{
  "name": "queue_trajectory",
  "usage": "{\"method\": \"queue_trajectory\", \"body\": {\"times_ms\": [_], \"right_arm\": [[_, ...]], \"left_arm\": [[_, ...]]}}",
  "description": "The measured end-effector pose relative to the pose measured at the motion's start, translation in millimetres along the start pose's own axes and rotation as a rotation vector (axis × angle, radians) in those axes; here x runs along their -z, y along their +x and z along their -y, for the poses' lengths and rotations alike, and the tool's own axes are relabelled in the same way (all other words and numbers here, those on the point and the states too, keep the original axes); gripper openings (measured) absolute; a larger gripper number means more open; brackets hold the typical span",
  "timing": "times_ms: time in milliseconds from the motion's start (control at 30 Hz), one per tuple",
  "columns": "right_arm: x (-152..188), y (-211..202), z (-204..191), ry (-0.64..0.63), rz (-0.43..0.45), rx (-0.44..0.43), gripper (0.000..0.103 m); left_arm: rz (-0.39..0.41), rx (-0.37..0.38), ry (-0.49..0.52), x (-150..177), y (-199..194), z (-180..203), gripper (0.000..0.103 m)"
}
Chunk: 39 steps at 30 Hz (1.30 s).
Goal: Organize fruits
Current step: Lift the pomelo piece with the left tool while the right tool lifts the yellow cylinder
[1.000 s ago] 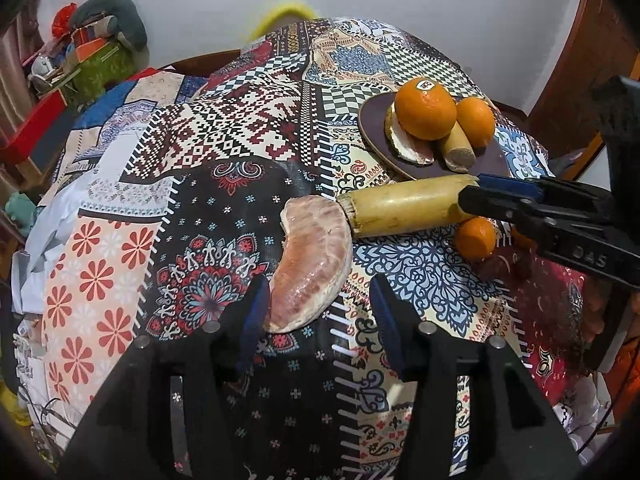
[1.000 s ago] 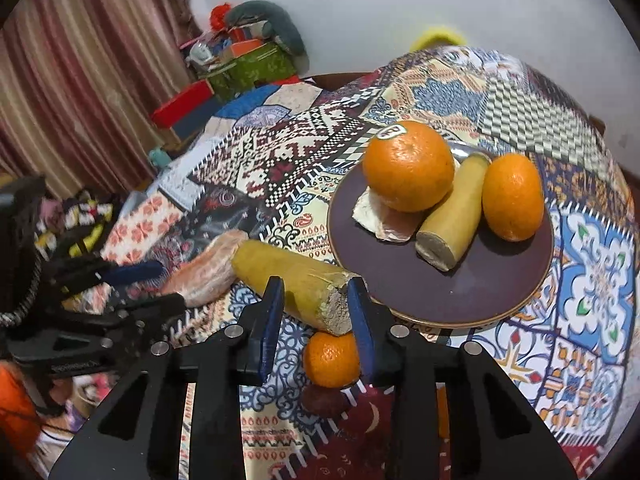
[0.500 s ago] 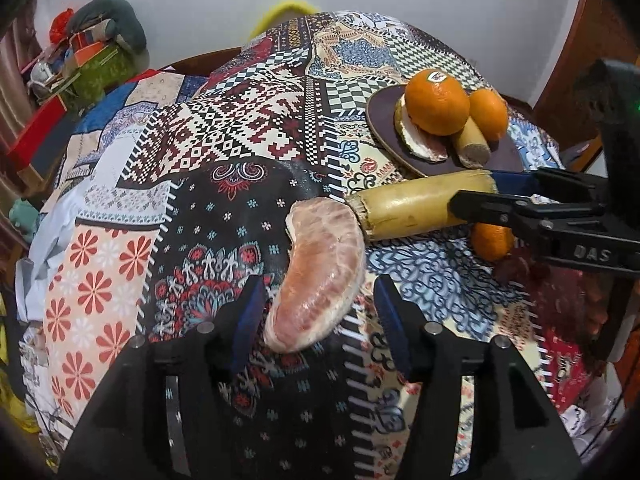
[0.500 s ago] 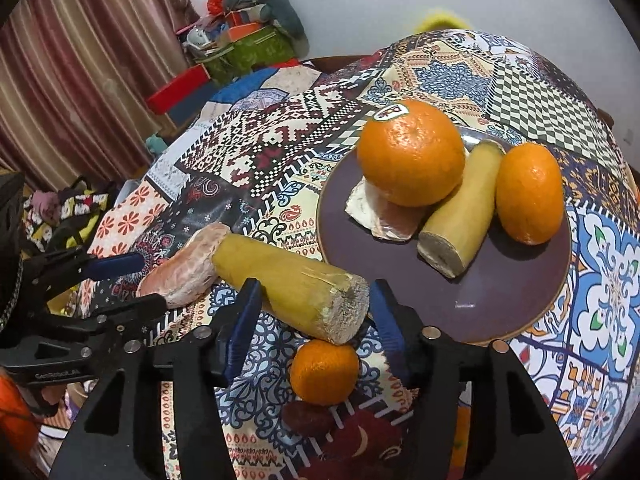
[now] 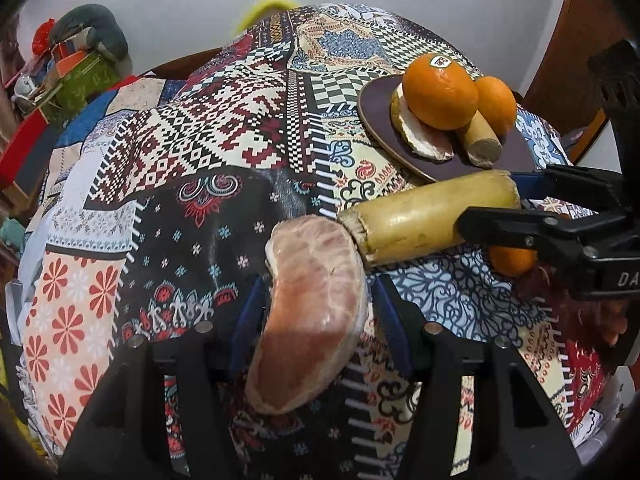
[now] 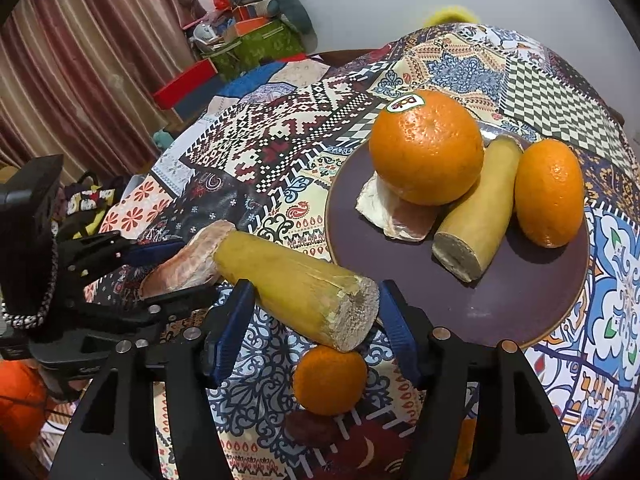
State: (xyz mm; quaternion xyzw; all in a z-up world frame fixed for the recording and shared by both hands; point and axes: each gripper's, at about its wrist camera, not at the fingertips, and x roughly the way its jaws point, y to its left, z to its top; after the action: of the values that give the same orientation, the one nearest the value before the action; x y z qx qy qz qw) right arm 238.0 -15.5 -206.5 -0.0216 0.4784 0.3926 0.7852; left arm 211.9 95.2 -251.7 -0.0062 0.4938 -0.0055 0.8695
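A peeled pink pomelo segment lies on the patterned tablecloth between the open fingers of my left gripper; it also shows in the right wrist view. A yellow cut stalk piece lies beside it, its cut end between the open fingers of my right gripper; it also shows in the left wrist view. A small orange sits under that end. The brown plate holds a big orange, a smaller orange, another stalk piece and a pomelo piece.
The table is round with a patchwork cloth that drops off at the edges. Boxes and clutter stand by the far wall, a striped curtain at the left. A dark fruit lies near the small orange.
My right gripper has opened wider around the stalk piece's end. My left gripper has moved forward, so the pomelo segment now sits between its fingers.
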Motion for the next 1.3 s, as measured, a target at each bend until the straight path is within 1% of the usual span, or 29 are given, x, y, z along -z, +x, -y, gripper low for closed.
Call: {"method": "queue_trajectory", "body": {"times_ms": [33, 100, 200, 367, 433, 533, 567, 633, 700, 800, 900, 1000, 1067, 1200, 1300], "right_arm": [[0, 0, 0, 0.001, -0.002, -0.003, 0.062], [-2, 1, 0, 0.002, -0.006, -0.005, 0.061], [-1, -2, 0, 0.008, 0.003, -0.006, 0.057], [0, -18, -7, 0.004, 0.035, -0.019, 0.046], [0, -25, -15, -0.018, 0.045, -0.020, 0.041], [5, -34, -30, -0.061, 0.050, -0.013, 0.036], [7, -36, -34, -0.077, 0.046, -0.016, 0.035], [13, -36, -43, -0.097, 0.024, -0.034, 0.028], [20, -32, -51, -0.110, -0.004, -0.055, 0.028], [25, -25, -60, -0.132, -0.030, -0.023, 0.028], [23, -25, -62, -0.128, -0.025, -0.021, 0.028], [19, -27, -67, -0.147, -0.007, 0.006, 0.028], [16, -23, -69, -0.156, -0.010, 0.019, 0.029], [11, -7, -69, -0.168, -0.041, 0.052, 0.030], [8, -4, -69, -0.178, -0.037, 0.054, 0.034]], "left_arm": [[0.003, -0.012, 0.005, 0, 1, 1, 0.049], [0.008, -0.021, 0.008, 1, 0, 2, 0.046], [0.007, -0.025, 0.005, 3, -2, 2, 0.046], [0.003, -0.040, -0.016, 11, -13, -1, 0.045], [0.004, -0.049, -0.023, 17, -19, -3, 0.045], [0.006, -0.058, -0.034, 26, -29, -5, 0.045], [0.007, -0.058, -0.039, 28, -31, -5, 0.045], [0.004, -0.059, -0.045, 35, -37, -6, 0.045], [0.005, -0.061, -0.051, 41, -42, -6, 0.045], [0.007, -0.058, -0.059, 48, -48, -7, 0.045], [0.008, -0.057, -0.065, 53, -51, -9, 0.045], [0.010, -0.053, -0.079, 56, -50, -12, 0.045], [0.012, -0.040, -0.098, 58, -48, -14, 0.045], [0.018, -0.030, -0.114, 60, -44, -16, 0.046], [0.022, -0.024, -0.114, 59, -43, -16, 0.046]]}}
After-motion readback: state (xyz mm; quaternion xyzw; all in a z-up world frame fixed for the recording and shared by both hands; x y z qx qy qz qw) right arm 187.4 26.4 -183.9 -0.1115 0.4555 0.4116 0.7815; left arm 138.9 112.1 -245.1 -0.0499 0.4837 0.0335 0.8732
